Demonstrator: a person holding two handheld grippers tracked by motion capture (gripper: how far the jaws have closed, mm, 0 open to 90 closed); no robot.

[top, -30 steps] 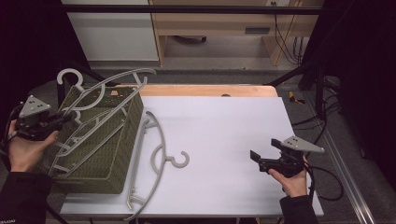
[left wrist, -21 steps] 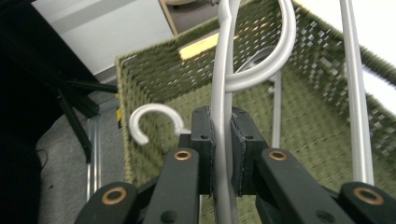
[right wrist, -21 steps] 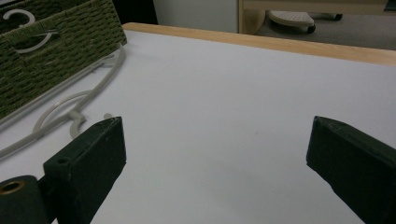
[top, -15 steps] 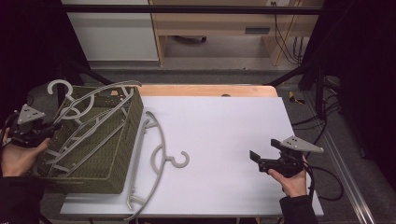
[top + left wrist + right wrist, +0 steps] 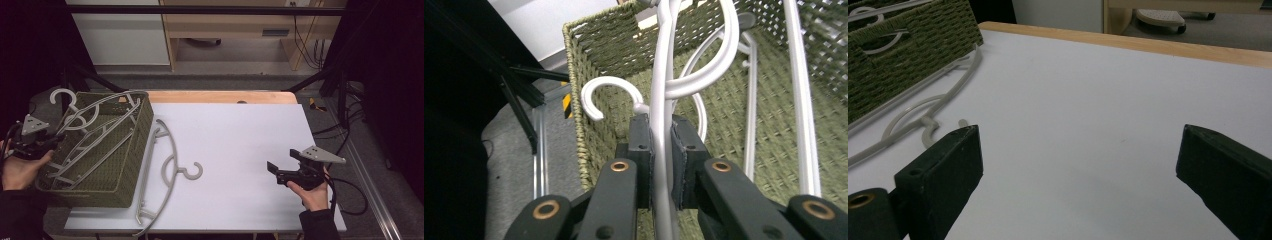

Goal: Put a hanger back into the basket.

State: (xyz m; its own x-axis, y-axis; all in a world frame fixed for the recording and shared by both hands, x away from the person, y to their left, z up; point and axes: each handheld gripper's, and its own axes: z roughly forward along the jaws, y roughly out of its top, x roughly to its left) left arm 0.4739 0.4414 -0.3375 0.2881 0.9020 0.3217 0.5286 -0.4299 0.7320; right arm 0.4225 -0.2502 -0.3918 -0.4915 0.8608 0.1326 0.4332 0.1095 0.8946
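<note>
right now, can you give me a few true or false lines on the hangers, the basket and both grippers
1. The left gripper is shut on a hanger. True.
2. The right gripper holds a hanger. False: its jaws stand wide open over bare table.
3. One hanger lies on the table beside the basket. True.
4. The basket is red plastic. False: it is woven and olive green.
5. The basket sits at the table's right end. False: it is at the left end, by the left gripper.
6. The basket holds more than one hanger. True.
</note>
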